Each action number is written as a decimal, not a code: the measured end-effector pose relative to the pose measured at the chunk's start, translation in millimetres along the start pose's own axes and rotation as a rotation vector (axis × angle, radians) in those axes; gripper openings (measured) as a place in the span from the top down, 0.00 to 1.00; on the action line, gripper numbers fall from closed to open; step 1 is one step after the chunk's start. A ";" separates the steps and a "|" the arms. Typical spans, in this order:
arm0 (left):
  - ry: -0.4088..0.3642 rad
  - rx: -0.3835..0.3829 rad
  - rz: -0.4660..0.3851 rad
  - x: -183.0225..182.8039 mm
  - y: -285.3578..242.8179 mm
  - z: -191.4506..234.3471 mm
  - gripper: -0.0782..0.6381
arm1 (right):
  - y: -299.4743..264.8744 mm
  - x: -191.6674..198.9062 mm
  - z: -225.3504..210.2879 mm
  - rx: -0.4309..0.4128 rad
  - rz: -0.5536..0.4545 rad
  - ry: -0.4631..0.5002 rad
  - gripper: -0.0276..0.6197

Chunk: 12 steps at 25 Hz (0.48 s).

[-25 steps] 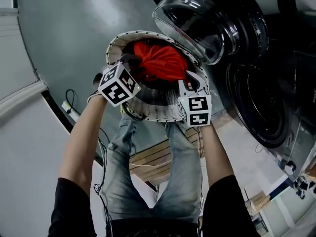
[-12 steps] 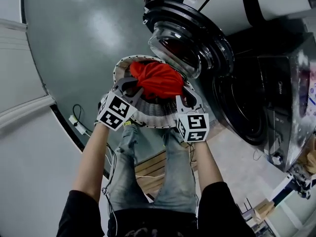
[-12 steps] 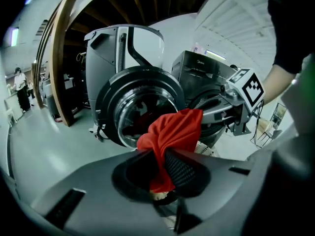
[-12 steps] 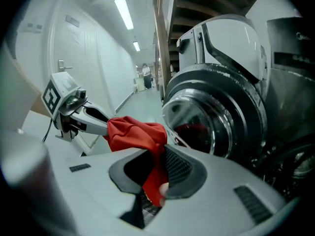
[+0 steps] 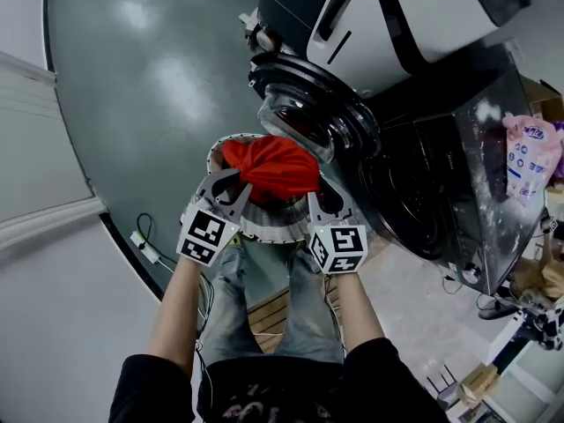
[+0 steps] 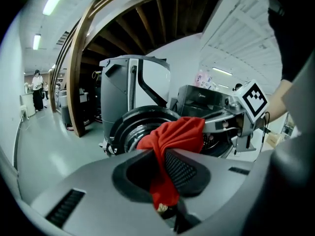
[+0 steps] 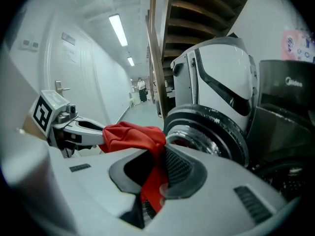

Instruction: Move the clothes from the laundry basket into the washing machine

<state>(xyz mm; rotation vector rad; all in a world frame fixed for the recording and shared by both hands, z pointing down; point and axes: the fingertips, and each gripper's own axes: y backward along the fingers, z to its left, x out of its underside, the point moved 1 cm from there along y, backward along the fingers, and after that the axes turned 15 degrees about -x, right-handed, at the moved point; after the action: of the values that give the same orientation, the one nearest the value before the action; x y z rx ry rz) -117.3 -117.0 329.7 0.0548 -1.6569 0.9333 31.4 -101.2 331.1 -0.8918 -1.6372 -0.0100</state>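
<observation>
over the grey floor (image 5: 150,77), in the head view, the left gripper (image 5: 231,186) and the right gripper (image 5: 322,203) each grip one side of a bunched red garment (image 5: 269,166), left and right of it. the white woven laundry basket (image 5: 264,227) shows just beneath the garment and between the two grippers; whether the jaws also catch its rim i cannot tell. the person's jeans (image 5: 264,307) show below. just beyond the garment stands the round glass door (image 5: 304,117) of the dark washing machine (image 5: 441,174), swung open, with the drum opening to its right. a pink detergent pouch (image 5: 529,152) sits on top of the machine at the far right. left gripper view: the left gripper (image 6: 165,181) has its jaws nearly together, clamped on a fold of the red cloth, which runs up and bulges toward the open door; the right gripper reaches into the far side of it. right gripper view: the right gripper (image 7: 157,176) is likewise pinched on a strip of the red cloth, the rest bunched toward the left gripper, the door close behind.
</observation>
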 end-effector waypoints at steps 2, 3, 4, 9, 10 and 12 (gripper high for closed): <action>0.001 -0.013 -0.038 -20.7 14.5 3.1 0.79 | 9.6 -23.4 9.2 0.007 -0.037 0.013 0.86; 0.002 -0.018 -0.056 -31.5 21.4 4.7 0.79 | 14.5 -35.2 13.7 0.011 -0.057 0.017 0.86; 0.003 -0.023 -0.073 -42.1 28.2 6.3 0.79 | 19.4 -46.6 18.3 0.015 -0.075 0.020 0.86; -0.026 -0.012 -0.142 -94.3 56.4 11.7 0.79 | 46.2 -96.0 38.3 0.043 -0.144 0.040 0.86; -0.036 -0.005 -0.155 -105.0 60.9 11.9 0.79 | 52.1 -104.3 41.0 0.053 -0.156 0.042 0.86; -0.057 0.012 -0.182 -125.1 70.0 10.8 0.79 | 64.3 -119.0 46.4 0.078 -0.180 0.038 0.86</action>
<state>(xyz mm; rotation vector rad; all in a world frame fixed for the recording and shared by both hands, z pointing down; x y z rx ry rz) -120.2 -129.7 186.5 0.2386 -1.6683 0.8100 27.0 -98.1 188.2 -0.6792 -1.6667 -0.0865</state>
